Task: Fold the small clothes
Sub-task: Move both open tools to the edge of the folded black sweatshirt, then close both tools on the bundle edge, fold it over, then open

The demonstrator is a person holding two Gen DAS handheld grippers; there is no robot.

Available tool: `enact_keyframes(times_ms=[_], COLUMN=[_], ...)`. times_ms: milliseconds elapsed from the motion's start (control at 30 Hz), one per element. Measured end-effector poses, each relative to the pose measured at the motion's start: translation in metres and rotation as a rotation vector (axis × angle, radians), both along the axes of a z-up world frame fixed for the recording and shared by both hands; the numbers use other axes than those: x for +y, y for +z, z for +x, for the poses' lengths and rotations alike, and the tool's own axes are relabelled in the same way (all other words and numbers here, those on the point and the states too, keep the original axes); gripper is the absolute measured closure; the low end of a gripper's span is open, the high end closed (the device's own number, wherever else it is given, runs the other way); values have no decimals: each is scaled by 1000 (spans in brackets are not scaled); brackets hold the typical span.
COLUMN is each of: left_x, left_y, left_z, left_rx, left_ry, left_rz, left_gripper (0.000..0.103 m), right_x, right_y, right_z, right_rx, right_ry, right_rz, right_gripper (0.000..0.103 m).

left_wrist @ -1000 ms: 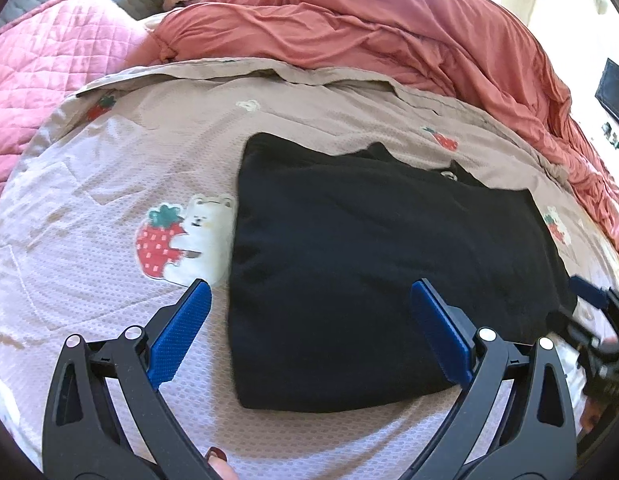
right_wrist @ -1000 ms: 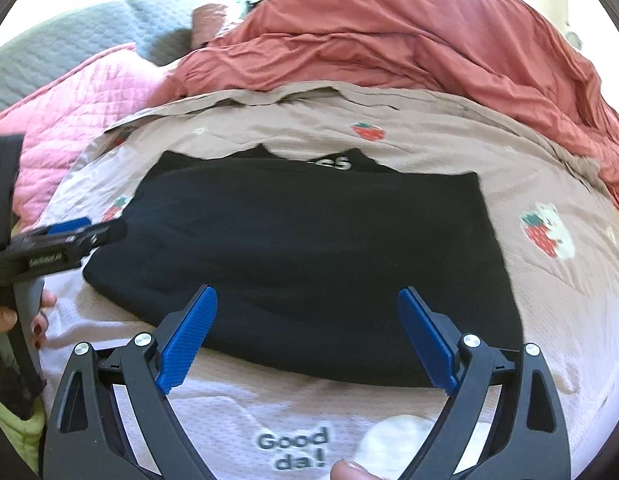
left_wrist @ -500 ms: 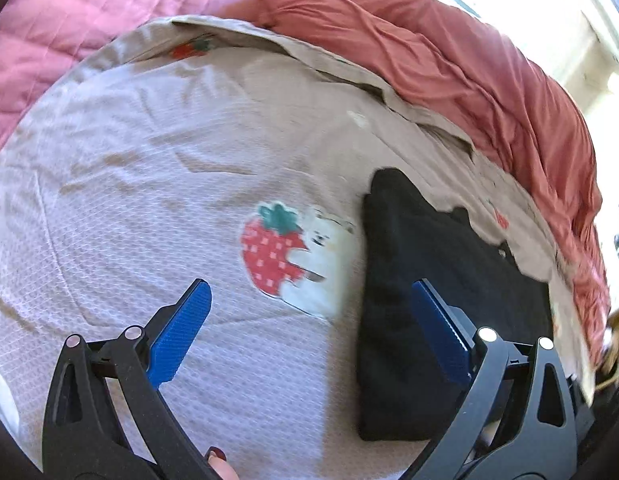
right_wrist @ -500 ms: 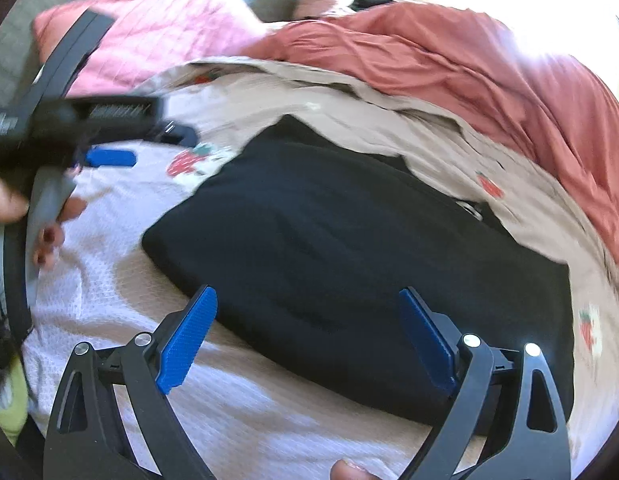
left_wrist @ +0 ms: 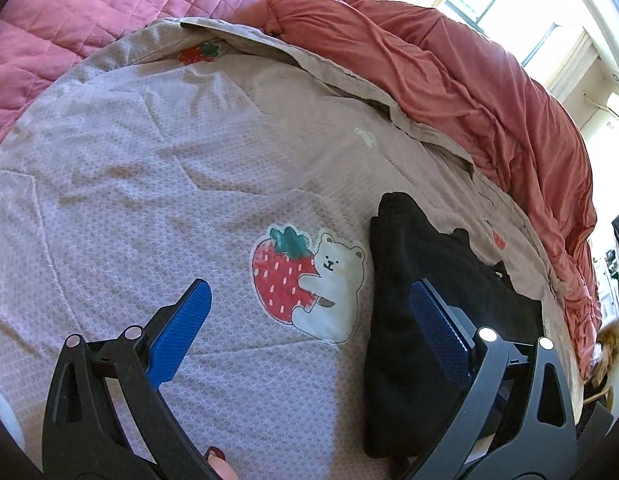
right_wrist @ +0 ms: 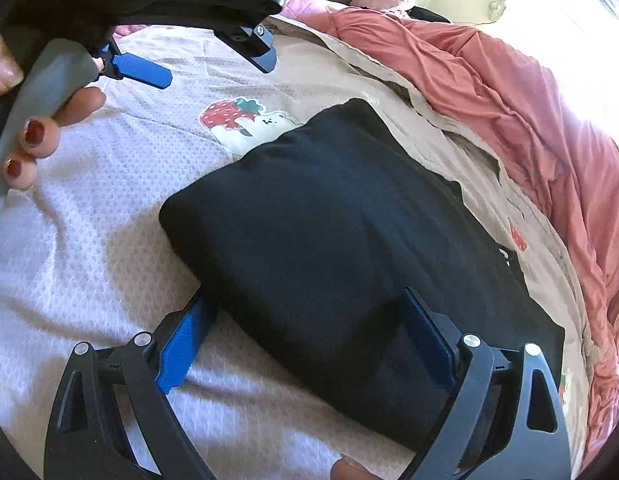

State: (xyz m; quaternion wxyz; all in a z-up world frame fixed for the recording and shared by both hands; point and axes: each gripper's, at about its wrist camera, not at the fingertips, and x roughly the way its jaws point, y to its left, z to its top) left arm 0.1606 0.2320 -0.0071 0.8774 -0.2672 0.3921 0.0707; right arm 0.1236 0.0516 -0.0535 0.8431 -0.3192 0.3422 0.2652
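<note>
A folded black garment [right_wrist: 341, 232] lies flat on the pale patterned bed cover [right_wrist: 89, 248]. In the left wrist view only its left edge [left_wrist: 413, 280] shows, at the right. My left gripper [left_wrist: 309, 320] is open and empty, held over the bare cover beside the strawberry-and-bear print [left_wrist: 305, 280]; its right finger overlaps the garment's edge. My right gripper [right_wrist: 305, 332] is open, its fingers straddling the garment's near corner. From the right wrist view, the left gripper [right_wrist: 193, 60] sits at top left, held by a hand [right_wrist: 41, 128].
A rumpled salmon-red duvet [left_wrist: 469, 80] runs along the far side of the bed. A pink quilted blanket [left_wrist: 89, 12] lies at the far left. Bright windows [left_wrist: 529, 20] stand behind. The cover left of the print is bare.
My left gripper has swung left off the garment, onto bare cover by the strawberry print. My right gripper has turned and come nearer the garment's near-left corner. The garment has stayed put.
</note>
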Motion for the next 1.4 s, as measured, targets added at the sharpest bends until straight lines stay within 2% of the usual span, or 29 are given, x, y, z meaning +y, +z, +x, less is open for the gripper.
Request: enact_keyframes(times_ms=[267,367,467,533,633,833,933,1000,1100,1167,1200,1233,1267,1400], left_x=[-4,-5,-7,-8,-11,-24,-30,-33,-42,-49,-53,-55,-60,-71], left_y=[-12,-18,-22,-25,-31,-38,-42,-43,-49,-51,-51,-51,-51,-37], left_z=[10,14,20,23,28,33,37,42,48,51,53,53,54,53], left_rx=[19,16,9,-8,-30,-85,-98,-96,-69,-45,-27,-13,6,0], left_ry=[-28,-44,-64,-84,-118,-210,-234,-235,-240,-241,-238,-230,-219,-202], left_rz=[-43,-78,-128,-201,-315,-519,-607,-633,-658,-646,-614,-590,-561,-528], left_gripper=[10,10,10,10,10,10,10,11,23,37,42,58,69,76], right_x=[6,2,-7,-13,-24,-44,-45,-45,-46,-48,-50,-51,-53,-68], right_y=[0,4,12,19,30,37,37,36,37,37,37,38,38,46], right_z=[5,6,9,9,8,14,10,8,5,4,3,2,3,3], right_rx=[-50,-60,-55,-41,-37,63,65,66,67,72,71,69,66,56], right_ry=[-5,-13,-24,-17,-6,-25,-21,-22,-23,-23,-21,-19,-20,-36], right_rz=[16,45,103,162,248,382,380,376,382,388,392,395,399,442], right_gripper=[14,26,44,73,89,93,94,94,94,94,94,95,95,95])
